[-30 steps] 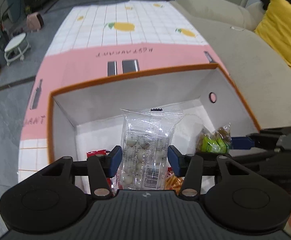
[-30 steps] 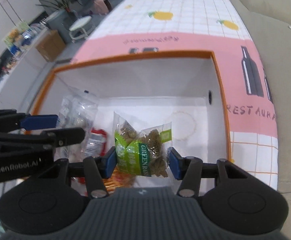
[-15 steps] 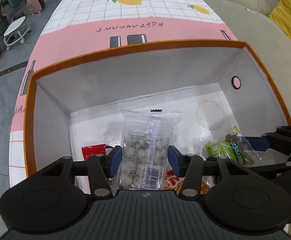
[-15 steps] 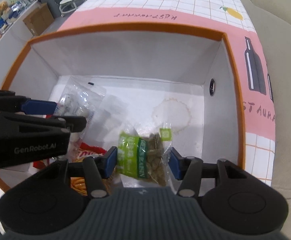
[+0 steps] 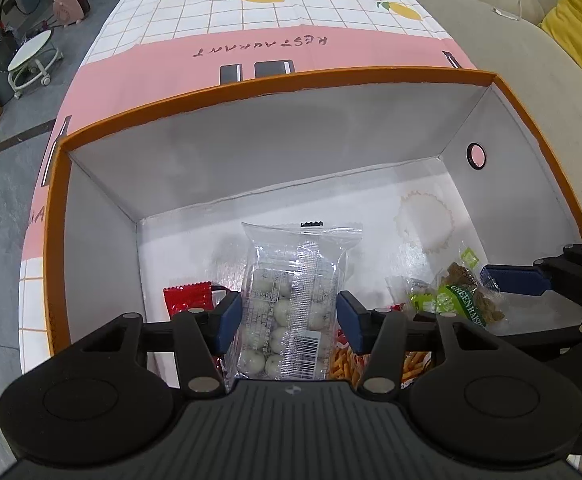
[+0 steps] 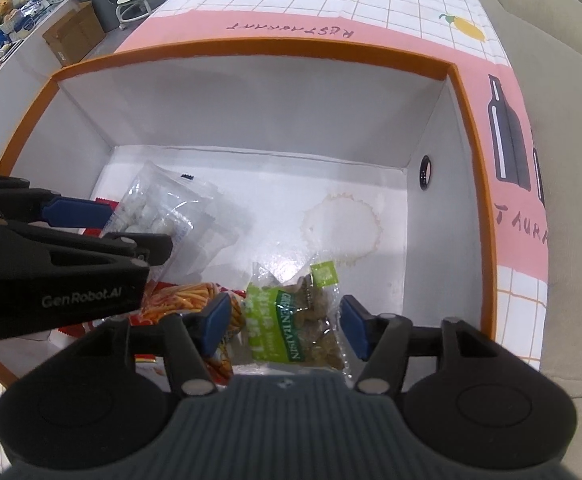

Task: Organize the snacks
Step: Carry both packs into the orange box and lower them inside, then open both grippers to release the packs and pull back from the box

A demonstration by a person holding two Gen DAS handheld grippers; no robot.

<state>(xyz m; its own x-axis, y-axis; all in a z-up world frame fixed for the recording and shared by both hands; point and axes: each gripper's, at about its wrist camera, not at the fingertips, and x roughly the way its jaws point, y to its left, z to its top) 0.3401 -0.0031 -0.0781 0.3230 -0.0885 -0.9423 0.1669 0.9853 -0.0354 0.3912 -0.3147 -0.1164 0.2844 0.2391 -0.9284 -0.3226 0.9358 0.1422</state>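
1. The left gripper [image 5: 289,312] has been brought lower into the orange-rimmed box [image 5: 275,84] than a second ago; more of the box floor is now seen.
2. Its jaws are opening. The clear pack of white balls [image 5: 291,300] is still between the pads, the left pad touching and the right pad just beside it, so the grip is judged to be loosening, not fully let go.
3. The pack is standing tilted over the box floor, its lower end among a red packet [image 5: 189,298] and a bag of orange sticks [image 5: 345,364].
4. The right gripper [image 6: 285,322] has likewise been lowered into the box.
5. Its jaws are opening wider than before. A gap is now seen on both sides of the green raisin bag [image 6: 295,326], so the bag is judged released, lying on the floor near the right wall.
6. Meaning: both snacks are delivered into the box; pulling out is judged the next step.
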